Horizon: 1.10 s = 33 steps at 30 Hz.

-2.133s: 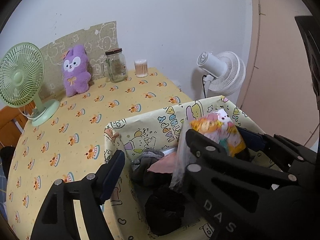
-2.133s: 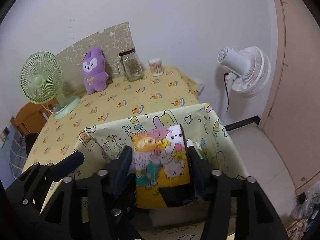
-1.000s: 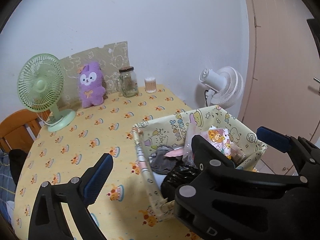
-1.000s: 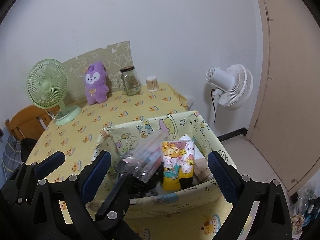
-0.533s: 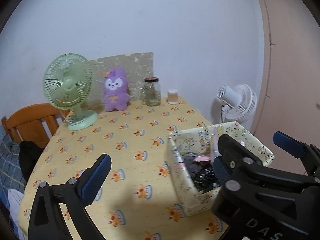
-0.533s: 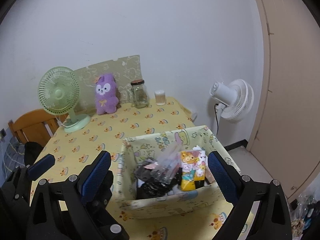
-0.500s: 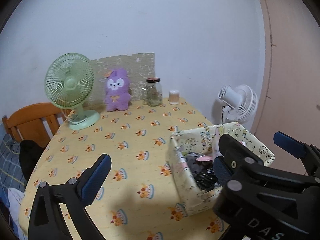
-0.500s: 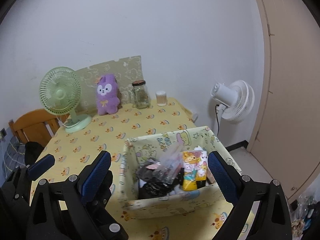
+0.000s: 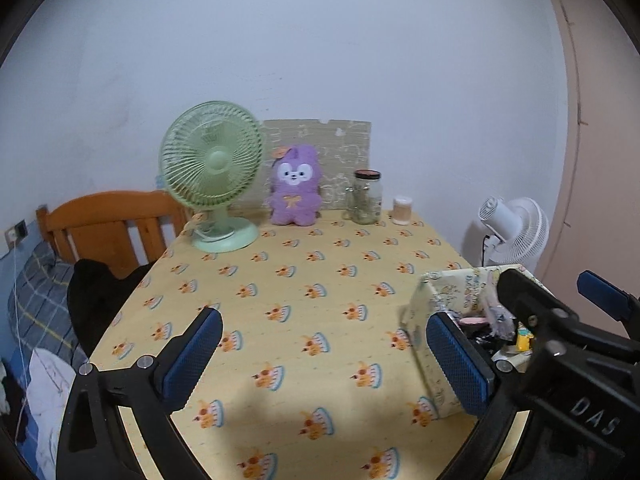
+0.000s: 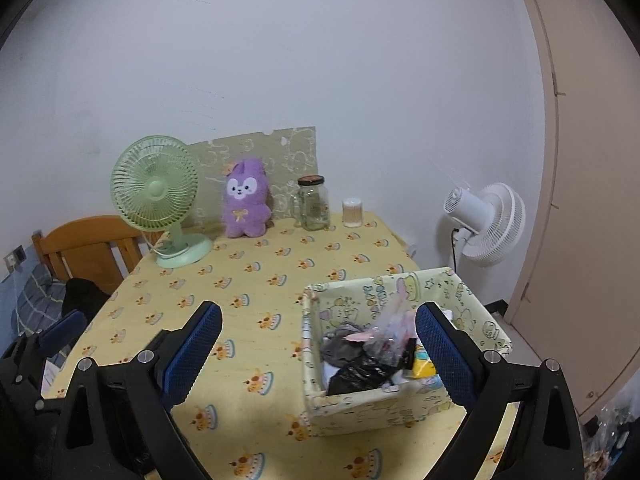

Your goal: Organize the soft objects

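A cartoon-printed fabric storage box stands at the table's near right corner, holding dark cloth, a clear plastic bag and a yellow cartoon pack. The same box shows at the right of the left wrist view, partly behind the right gripper's black frame. A purple plush rabbit sits upright against the back wall. My left gripper hangs open over the bare tablecloth. My right gripper is open too, held back from the box with nothing in it.
A green desk fan, a glass jar and a small cotton-swab holder line the back of the yellow-clothed table. A white floor fan stands right of the table; a wooden chair stands left.
The right gripper let go of the yellow cartoon pack into the box and opened. Both grippers then drew back and up from the box, and the left one swung left over the table.
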Motion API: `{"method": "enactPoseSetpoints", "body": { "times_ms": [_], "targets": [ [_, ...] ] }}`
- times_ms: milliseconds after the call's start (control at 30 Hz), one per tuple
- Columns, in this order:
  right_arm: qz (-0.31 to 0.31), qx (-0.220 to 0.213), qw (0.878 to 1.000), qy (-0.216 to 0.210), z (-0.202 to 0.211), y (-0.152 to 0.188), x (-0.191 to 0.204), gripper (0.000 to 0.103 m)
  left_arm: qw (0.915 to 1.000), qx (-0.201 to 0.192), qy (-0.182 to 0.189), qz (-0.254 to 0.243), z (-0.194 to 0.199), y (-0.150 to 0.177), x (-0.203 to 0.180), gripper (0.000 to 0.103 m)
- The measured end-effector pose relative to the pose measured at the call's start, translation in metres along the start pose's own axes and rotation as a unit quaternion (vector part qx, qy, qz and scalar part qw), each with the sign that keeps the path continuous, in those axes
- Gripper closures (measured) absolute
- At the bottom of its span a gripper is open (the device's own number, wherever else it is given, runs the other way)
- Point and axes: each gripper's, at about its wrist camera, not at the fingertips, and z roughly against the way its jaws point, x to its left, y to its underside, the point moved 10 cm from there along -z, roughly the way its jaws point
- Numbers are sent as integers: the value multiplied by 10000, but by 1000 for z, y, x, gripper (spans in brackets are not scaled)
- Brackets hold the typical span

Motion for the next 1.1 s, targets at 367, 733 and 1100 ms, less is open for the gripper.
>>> {"method": "enactPoseSetpoints", "body": {
  "times_ms": [367, 733, 1100],
  "targets": [
    [6, -229, 9997, -89, 17, -6, 20, 4, 9987, -302, -399, 106, 29, -5, 45, 0],
    [-64, -310, 9994, -119, 25, -7, 19, 3, 9976, -459, -520, 25, 43, -8, 53, 0],
    [-3, -359, 9993, -142, 32, -8, 14, 3, 9968, -559, -555, 121, 49, -12, 54, 0]
  ]
}}
